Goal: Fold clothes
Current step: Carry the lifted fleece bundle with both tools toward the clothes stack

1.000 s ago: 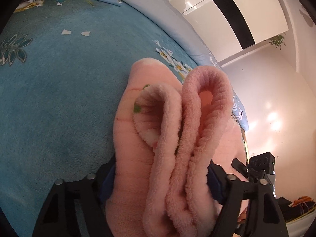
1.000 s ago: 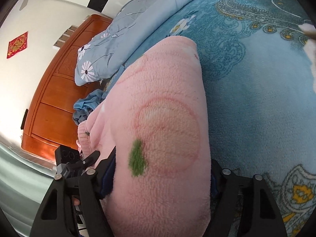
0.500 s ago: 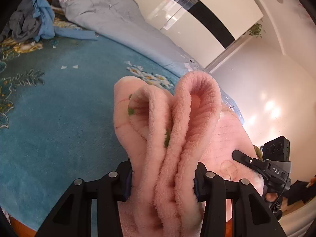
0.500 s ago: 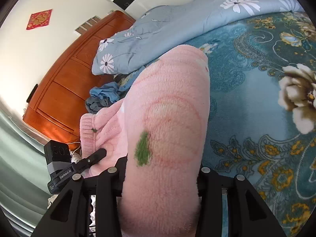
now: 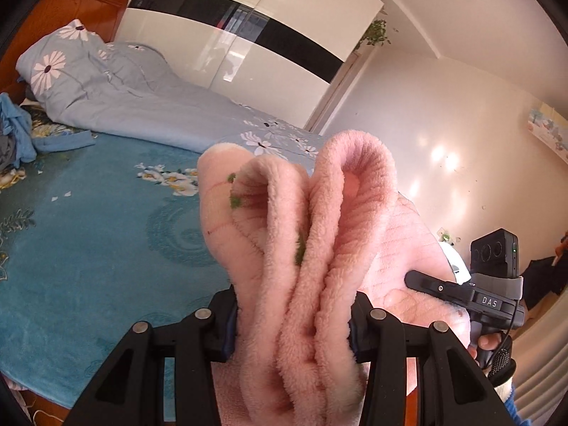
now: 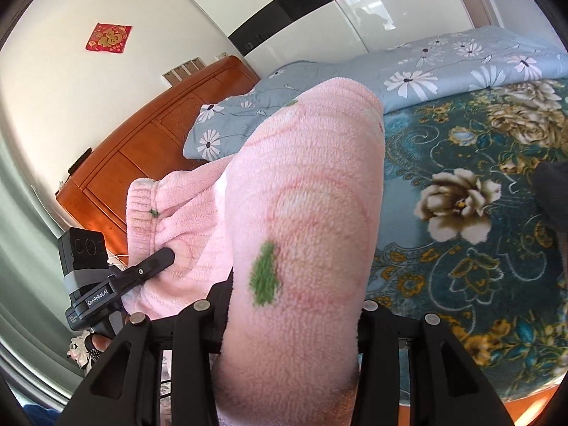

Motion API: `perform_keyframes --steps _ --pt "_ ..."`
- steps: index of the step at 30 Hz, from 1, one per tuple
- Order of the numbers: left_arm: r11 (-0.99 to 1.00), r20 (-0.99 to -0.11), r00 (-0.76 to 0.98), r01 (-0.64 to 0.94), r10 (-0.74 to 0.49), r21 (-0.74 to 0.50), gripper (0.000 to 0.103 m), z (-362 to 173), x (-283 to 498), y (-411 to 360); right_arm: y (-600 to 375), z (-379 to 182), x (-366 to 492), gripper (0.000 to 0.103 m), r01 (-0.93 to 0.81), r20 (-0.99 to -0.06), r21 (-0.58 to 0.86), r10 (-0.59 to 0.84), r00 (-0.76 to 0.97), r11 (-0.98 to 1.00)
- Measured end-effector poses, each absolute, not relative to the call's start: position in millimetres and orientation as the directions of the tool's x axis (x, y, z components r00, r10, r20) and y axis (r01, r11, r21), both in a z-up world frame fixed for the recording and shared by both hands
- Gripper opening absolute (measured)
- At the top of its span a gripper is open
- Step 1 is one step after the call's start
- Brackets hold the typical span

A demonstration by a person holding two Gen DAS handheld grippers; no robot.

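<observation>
A pink fleece garment (image 5: 305, 234) with peach prints and green leaf marks is bunched in several folds. My left gripper (image 5: 293, 323) is shut on one end of it. My right gripper (image 6: 291, 316) is shut on the other end (image 6: 309, 213), where the fleece bulges up over the jaws. Both hold it in the air above the bed. The right gripper also shows in the left wrist view (image 5: 461, 289), and the left gripper in the right wrist view (image 6: 142, 269), each pressed into the garment. The fingertips are hidden by fleece.
The bed has a teal floral blanket (image 5: 88, 234), also in the right wrist view (image 6: 479, 234). A light blue daisy quilt (image 5: 142, 106) lies along its far side. Blue clothes (image 5: 14, 135) are heaped at the left. An orange headboard (image 6: 149, 149) and white wardrobe (image 5: 248, 35) stand behind.
Both grippers have risen and tilted up with the garment; the views now show the wall and wardrobe instead of mostly the blanket. The grips are unchanged.
</observation>
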State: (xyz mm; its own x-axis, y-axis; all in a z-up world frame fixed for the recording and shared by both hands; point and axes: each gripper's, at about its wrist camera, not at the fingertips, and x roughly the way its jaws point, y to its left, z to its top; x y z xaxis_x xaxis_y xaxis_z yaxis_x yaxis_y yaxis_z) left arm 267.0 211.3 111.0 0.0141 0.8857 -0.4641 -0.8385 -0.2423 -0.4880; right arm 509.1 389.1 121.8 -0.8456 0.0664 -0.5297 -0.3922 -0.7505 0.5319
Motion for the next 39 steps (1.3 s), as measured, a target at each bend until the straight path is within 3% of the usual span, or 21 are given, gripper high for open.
perform_keyframes --steps 12,19,25,31,35,39 --pt "0.047 -0.454 0.240 -0.917 0.858 -0.395 0.048 194 389 357 466 185 660 0.044 -0.518 -0.466 0.466 0.299 -0.833 -0.717" --pt "0.200 -0.425 0.405 -0.870 0.810 -0.450 0.048 230 460 470 548 248 752 0.044 -0.657 -0.504 0.385 0.448 -0.738 -0.648" --pt "0.217 -0.427 0.508 -0.796 0.748 -0.565 0.048 223 509 550 617 276 804 0.045 -0.743 -0.557 0.317 0.519 -0.649 -0.589" --pt "0.158 -0.501 0.536 -0.774 0.680 -0.613 0.048 175 527 594 671 226 823 0.048 -0.752 -0.616 0.363 0.464 -0.636 -0.550" --pt "0.073 -0.539 0.527 -0.757 0.657 -0.649 0.051 122 510 618 706 154 834 0.061 -0.787 -0.691 0.441 0.397 -0.604 -0.431" --pt "0.069 -0.527 0.538 -0.740 0.658 -0.669 0.057 101 506 619 715 125 851 0.068 -0.737 -0.630 0.541 0.386 -0.674 -0.405"
